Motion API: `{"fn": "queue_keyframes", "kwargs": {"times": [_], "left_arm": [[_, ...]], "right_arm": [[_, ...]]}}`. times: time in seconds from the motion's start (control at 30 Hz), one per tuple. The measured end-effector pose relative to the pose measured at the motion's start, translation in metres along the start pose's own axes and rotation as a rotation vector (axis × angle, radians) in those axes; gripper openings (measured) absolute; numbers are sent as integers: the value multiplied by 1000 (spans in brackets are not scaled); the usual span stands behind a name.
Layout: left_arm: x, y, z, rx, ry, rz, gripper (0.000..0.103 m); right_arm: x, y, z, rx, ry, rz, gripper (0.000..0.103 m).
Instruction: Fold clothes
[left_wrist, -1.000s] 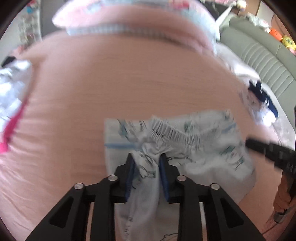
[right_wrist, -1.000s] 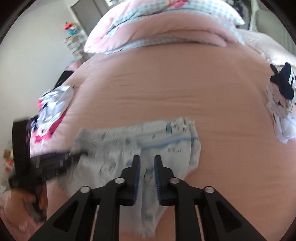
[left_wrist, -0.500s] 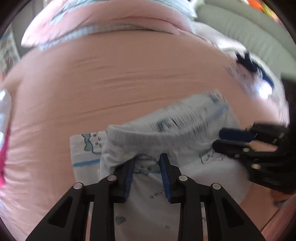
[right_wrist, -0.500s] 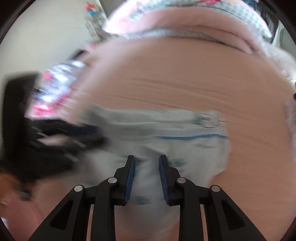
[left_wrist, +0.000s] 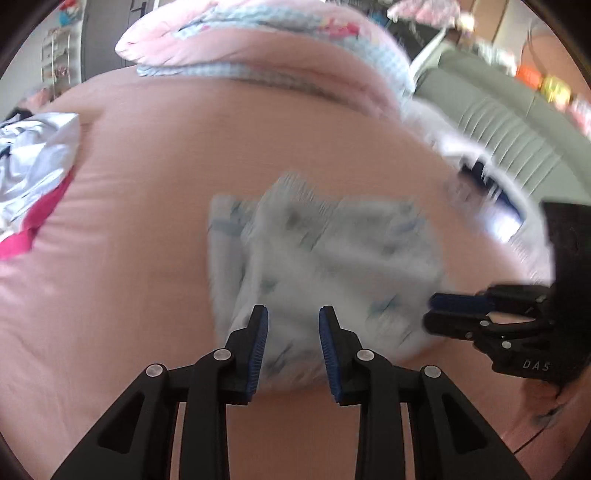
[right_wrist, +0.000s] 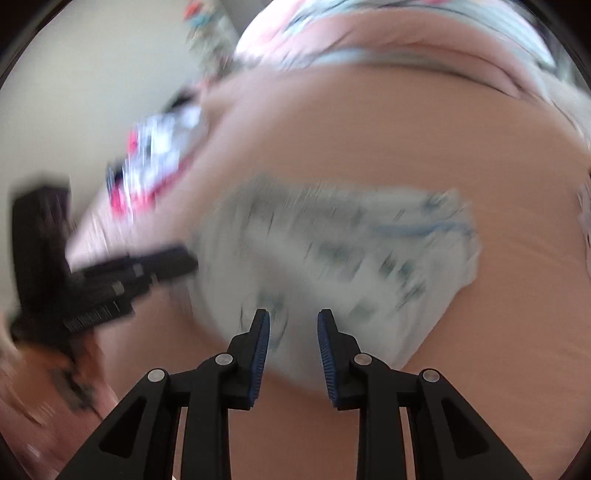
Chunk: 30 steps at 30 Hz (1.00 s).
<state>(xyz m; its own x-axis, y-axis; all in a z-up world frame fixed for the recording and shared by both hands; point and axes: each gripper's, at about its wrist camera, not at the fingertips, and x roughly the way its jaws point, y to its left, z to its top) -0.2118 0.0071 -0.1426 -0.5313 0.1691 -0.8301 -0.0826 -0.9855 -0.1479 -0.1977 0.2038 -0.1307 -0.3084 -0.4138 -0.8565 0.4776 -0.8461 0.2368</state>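
Observation:
A white garment with a blue-green print lies folded and flat on the pink bed sheet; both views are motion-blurred. My left gripper hovers over the garment's near edge, jaws apart, pads not pressing the cloth seen between them. The right gripper comes in from the right at the garment's right edge. In the right wrist view the same garment lies ahead of my right gripper, which is open above its near edge. The left gripper sits at the garment's left side.
A pink and blue checked quilt is heaped at the far end of the bed. A white and pink pile of clothes lies at the left edge, and white and navy clothes at the right. A grey-green padded sofa stands beyond.
A second ago both grippers had bunched cloth between their jaws. The garment now lies folded on the sheet, both grippers have drawn back from it, and the right jaws stand wider.

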Motion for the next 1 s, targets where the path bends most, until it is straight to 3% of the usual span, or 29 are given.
{"fn": "queue_keyframes", "kwargs": {"times": [0.07, 0.1, 0.17, 0.23, 0.3, 0.33, 0.4, 0.43, 0.5, 0.57, 0.63, 0.7, 0.73, 0.87, 1.0], "left_arm": [[7, 10, -10, 22, 61, 137, 28], [2, 20, -11, -12, 60, 151, 28], [-9, 34, -9, -77, 40, 186, 27], [-25, 35, -7, -100, -6, 101, 27], [-32, 20, -6, -53, -47, 23, 27], [-26, 8, -5, -11, -41, 22, 27], [-12, -13, -2, 64, -21, 31, 27], [-2, -12, -4, 41, 23, 81, 27], [-6, 1, -8, -98, 19, 49, 30], [-9, 14, -12, -237, 14, 17, 30], [-12, 25, -16, -363, 10, -19, 33], [-9, 25, -21, -357, 12, -59, 53], [-6, 27, -24, -375, 18, -55, 58], [1, 33, -29, -431, 3, -69, 60], [13, 14, -20, -341, 30, 6, 61]], "right_arm": [[16, -2, -7, -22, 44, -89, 19], [15, -12, -7, 32, 42, -70, 13], [0, -29, -3, 140, 15, -85, 12], [-20, -33, -2, 159, -64, -124, 20], [-37, -31, -2, 139, -144, -148, 29], [-37, -30, -1, 129, -143, -130, 35], [-23, -31, -4, 156, -99, -136, 35], [-18, -35, -8, 183, -72, -152, 35], [-15, -53, -21, 310, -51, -169, 37], [-21, -63, -38, 464, -70, -111, 49], [-26, -64, -49, 520, -82, -61, 57], [-28, -61, -55, 536, -91, -38, 61], [-26, -60, -53, 526, -91, -54, 63], [-20, -57, -50, 520, -100, -104, 64], [-18, -57, -52, 552, -110, -111, 63]]}}
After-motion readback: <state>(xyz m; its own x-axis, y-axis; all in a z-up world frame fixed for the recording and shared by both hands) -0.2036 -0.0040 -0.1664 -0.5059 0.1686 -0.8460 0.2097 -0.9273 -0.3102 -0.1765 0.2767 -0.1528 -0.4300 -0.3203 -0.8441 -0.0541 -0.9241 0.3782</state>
